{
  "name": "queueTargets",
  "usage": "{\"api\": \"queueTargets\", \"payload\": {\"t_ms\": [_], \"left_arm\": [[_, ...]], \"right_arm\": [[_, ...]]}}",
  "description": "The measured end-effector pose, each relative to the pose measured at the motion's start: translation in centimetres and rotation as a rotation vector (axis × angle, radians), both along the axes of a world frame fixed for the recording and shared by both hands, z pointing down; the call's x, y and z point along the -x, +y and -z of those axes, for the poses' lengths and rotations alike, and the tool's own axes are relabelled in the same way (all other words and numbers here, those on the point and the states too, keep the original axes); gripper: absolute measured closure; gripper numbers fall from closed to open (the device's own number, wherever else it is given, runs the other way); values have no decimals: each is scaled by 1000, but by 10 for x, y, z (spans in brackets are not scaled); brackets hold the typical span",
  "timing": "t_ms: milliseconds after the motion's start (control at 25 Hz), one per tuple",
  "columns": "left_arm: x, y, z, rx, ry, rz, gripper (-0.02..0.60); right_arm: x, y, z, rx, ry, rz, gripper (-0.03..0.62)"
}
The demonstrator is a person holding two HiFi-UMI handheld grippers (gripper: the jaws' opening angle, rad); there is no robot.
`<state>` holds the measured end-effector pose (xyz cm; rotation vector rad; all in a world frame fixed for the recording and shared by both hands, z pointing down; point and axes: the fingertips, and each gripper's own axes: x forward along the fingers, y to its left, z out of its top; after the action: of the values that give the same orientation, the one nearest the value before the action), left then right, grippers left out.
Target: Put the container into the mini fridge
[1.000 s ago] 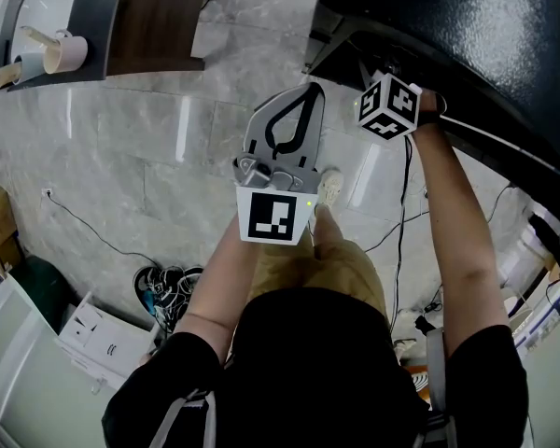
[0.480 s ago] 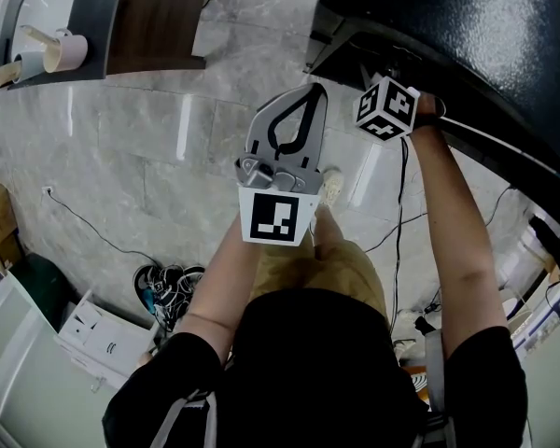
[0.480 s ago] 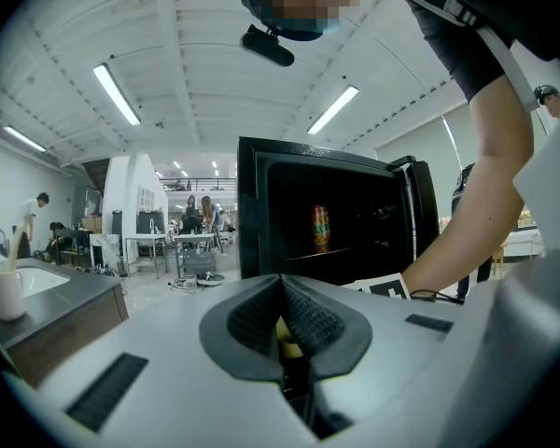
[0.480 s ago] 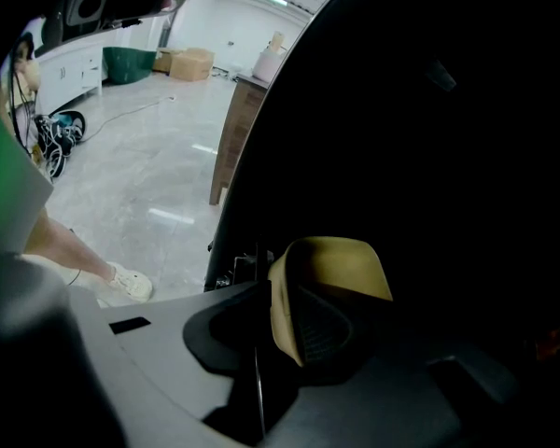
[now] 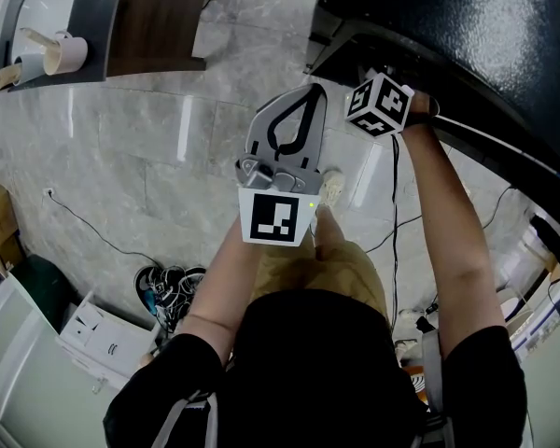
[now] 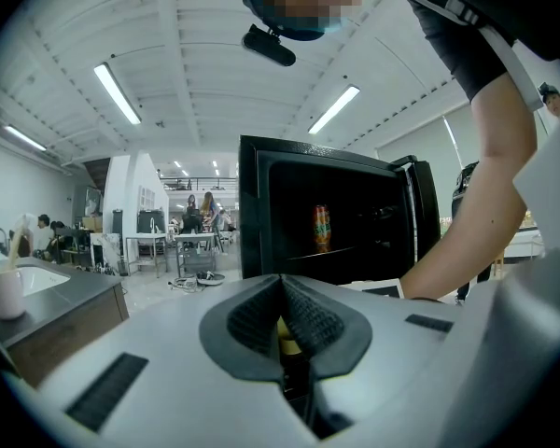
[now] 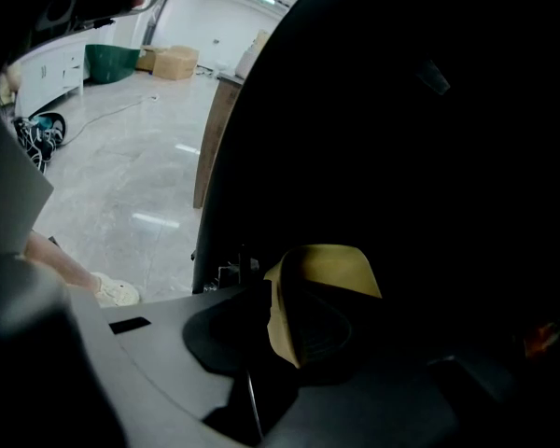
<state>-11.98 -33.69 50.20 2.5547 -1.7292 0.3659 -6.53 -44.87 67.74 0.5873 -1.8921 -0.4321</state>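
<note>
The black mini fridge (image 5: pixel 467 26) fills the upper right of the head view. My right gripper (image 5: pixel 378 105) reaches under its edge, so only the marker cube shows there. In the right gripper view, that gripper (image 7: pixel 275 306) is shut on the wall of a pale yellow container (image 7: pixel 329 271), held in the dark fridge interior. My left gripper (image 5: pixel 285 133) is held out over the floor, shut and holding nothing. The left gripper view shows the open mini fridge (image 6: pixel 261 213) with an orange can (image 6: pixel 321 228) on its shelf.
A counter (image 5: pixel 103 26) with a pale cup (image 5: pixel 63 52) stands at the top left. Cables and shoes (image 5: pixel 163 287) and white boxes (image 5: pixel 98 339) lie on the marble floor at lower left. The person's foot (image 5: pixel 329 187) stands below the left gripper.
The right gripper's marker cube has shifted slightly left. The left gripper has stayed where it was.
</note>
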Motion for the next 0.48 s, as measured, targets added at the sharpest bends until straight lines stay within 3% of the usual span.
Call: {"api": "queueTargets", "payload": {"t_ms": [480], "left_arm": [[-8,-1,0,-2,9,-38,558]], "right_arm": [[-6,11,14,-18,-21,-3,500]]}}
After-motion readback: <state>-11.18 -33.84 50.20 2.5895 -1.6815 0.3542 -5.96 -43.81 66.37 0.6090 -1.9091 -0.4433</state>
